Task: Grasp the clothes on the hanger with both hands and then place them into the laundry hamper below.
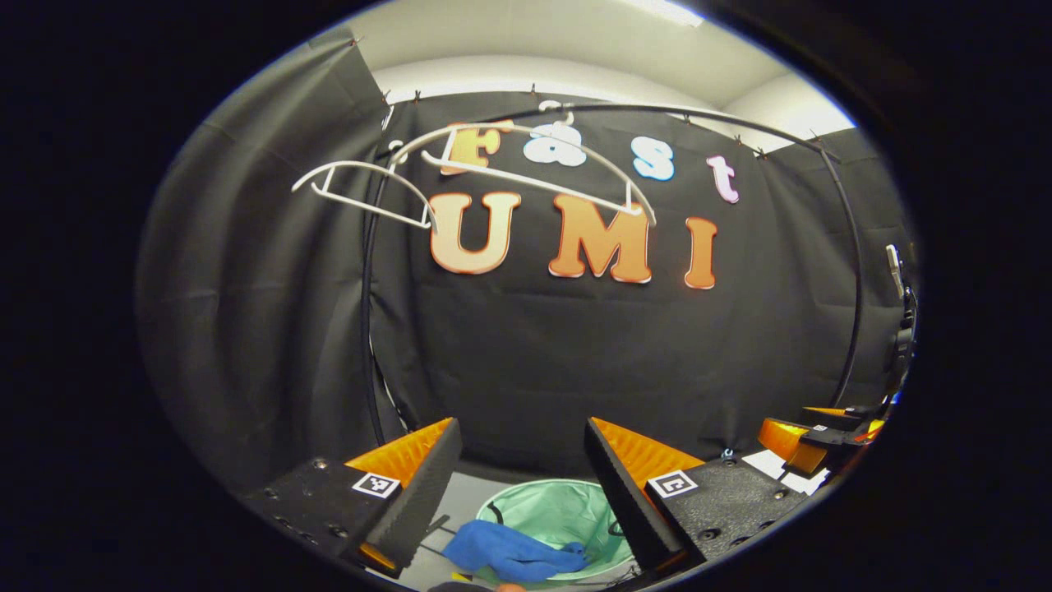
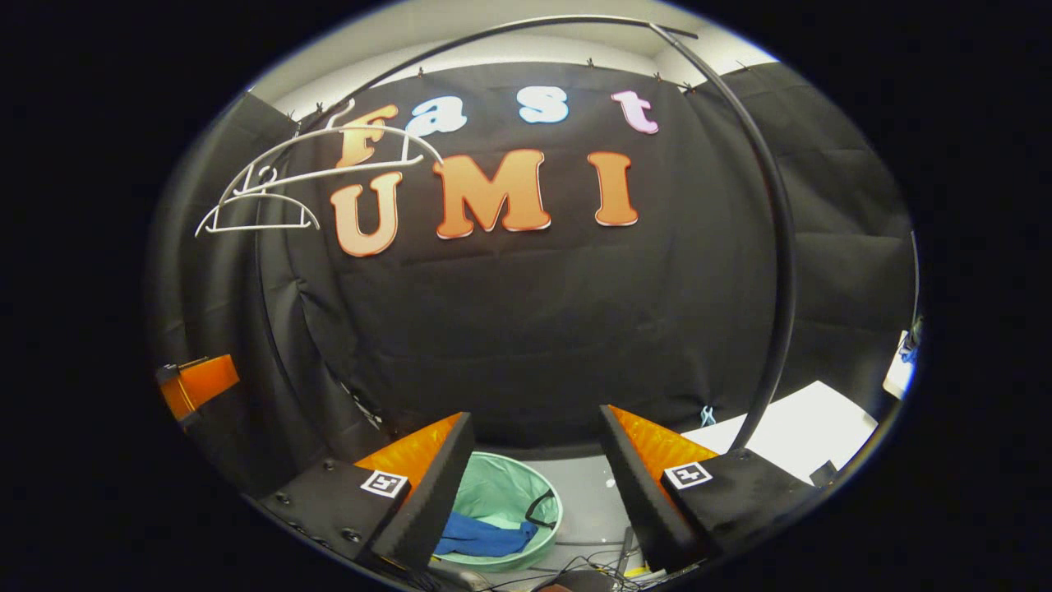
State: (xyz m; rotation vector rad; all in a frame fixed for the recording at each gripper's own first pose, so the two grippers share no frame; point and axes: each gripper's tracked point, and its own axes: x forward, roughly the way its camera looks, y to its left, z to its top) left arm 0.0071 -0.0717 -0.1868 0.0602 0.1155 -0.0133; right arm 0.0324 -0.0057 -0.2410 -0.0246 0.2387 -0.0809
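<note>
Clothes (image 1: 509, 555) draped over hamper (image 1: 567, 514) rim, both tools (image 1: 519, 485) (image 2: 534, 481) spread, empty.

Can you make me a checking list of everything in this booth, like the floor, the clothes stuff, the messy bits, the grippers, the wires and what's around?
Surface: pale grey floor, white sheet at right.
Job's things: blue cloth garment draped over the rim of the mint-green round fabric hamper; two white plastic hangers bare on the black curved metal rail.
Clutter: nothing seen.
Grippers: left gripper open, holding nothing; right gripper open, holding nothing.
Cables: thin black wires on the floor near the hamper.
Surroundings: black cloth booth wall, white ceiling.
</note>
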